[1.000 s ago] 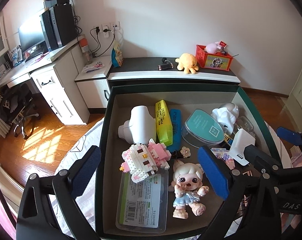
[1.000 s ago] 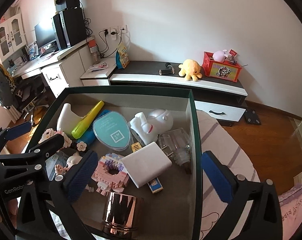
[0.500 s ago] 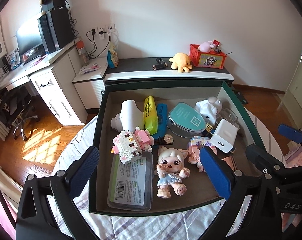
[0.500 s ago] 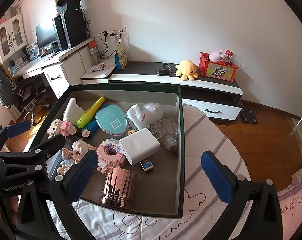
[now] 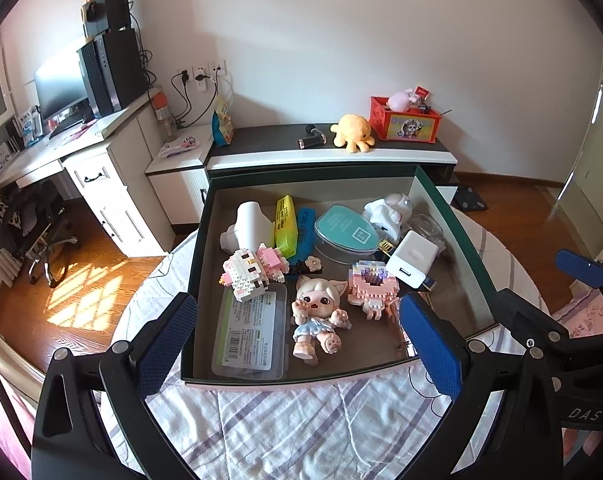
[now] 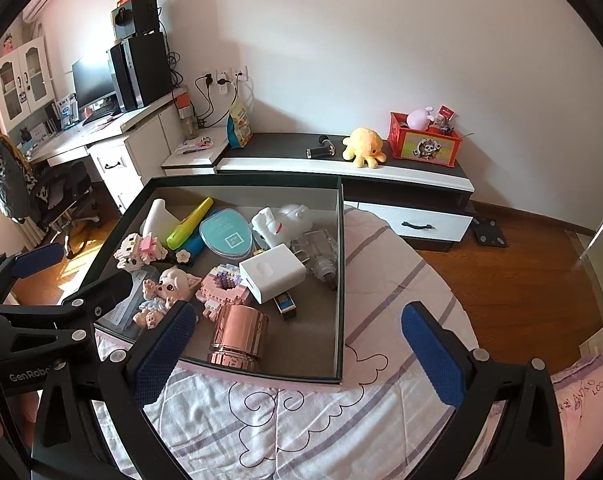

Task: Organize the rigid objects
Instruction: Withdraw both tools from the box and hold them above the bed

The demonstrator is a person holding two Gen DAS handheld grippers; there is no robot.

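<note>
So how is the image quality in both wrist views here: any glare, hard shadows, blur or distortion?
Left wrist view: sharp, strong fisheye bending of the box walls, bright sun patches on the wood floor, dark vignette corners. Right wrist view: equally sharp; the rose-gold cup throws bright reflections, the clear plastic piece is hard to read, and the box's near-left part lies in shade.

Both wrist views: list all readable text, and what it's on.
"DAS" – body of the right gripper, seen from the left wrist view.
"GenRobo", cut off – body of the left gripper, seen from the right wrist view.
Yellow highlighter: dark print along its side, too small to read.
Clear plastic case: label with barcode, print too small.
Teal tin: square logo, unreadable.
Red box: picture only, no legible words.
</note>
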